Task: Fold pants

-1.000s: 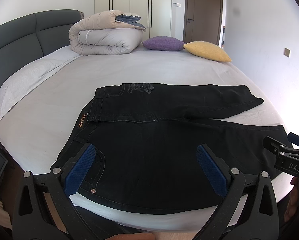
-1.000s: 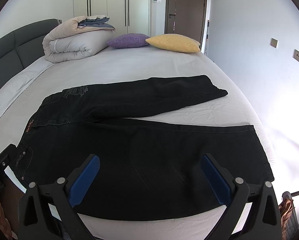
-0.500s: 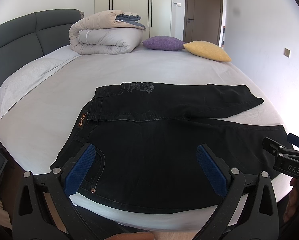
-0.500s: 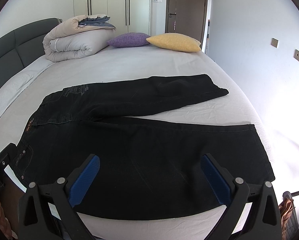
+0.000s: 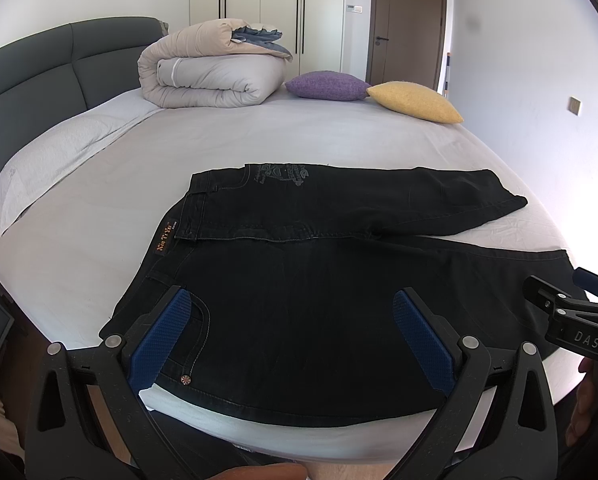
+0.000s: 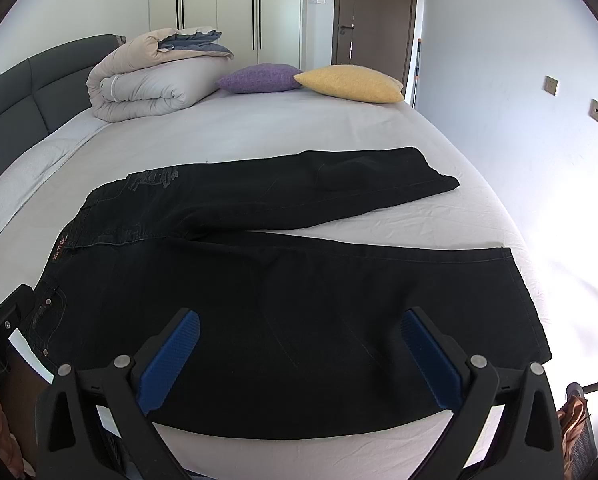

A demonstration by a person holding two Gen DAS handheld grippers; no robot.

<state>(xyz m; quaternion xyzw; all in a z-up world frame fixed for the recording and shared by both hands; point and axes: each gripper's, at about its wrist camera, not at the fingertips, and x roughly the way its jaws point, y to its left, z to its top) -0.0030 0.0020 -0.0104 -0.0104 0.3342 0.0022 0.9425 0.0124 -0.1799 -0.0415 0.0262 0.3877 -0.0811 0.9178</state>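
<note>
Fingers [image 5: 161, 344] of the left gripper [image 5: 295, 340] spread wide apart, holding nothing, hovering over the waist end of the pants [image 5: 319, 280]; its left pad sits over the front pocket by the rivet. Right gripper [image 6: 299, 356] also has its fingers [image 6: 429, 356] wide apart and empty, over the near leg toward the cuff. Pants lie flat on the bed [image 5: 259, 140], black denim, long axis running left-right across both views: waistband left, cuffs right. Near leg lies along the bed's near edge, far leg splays away beyond it. Left gripper nearer the waist, right nearer the near cuff. Likely next: grab the near edge and fold over the far leg; exact height over the cloth hard to tell. Beyond the pants: rolled duvet [image 5: 215, 68], purple cushion [image 5: 327, 86], yellow cushion [image 5: 415, 102].
</note>
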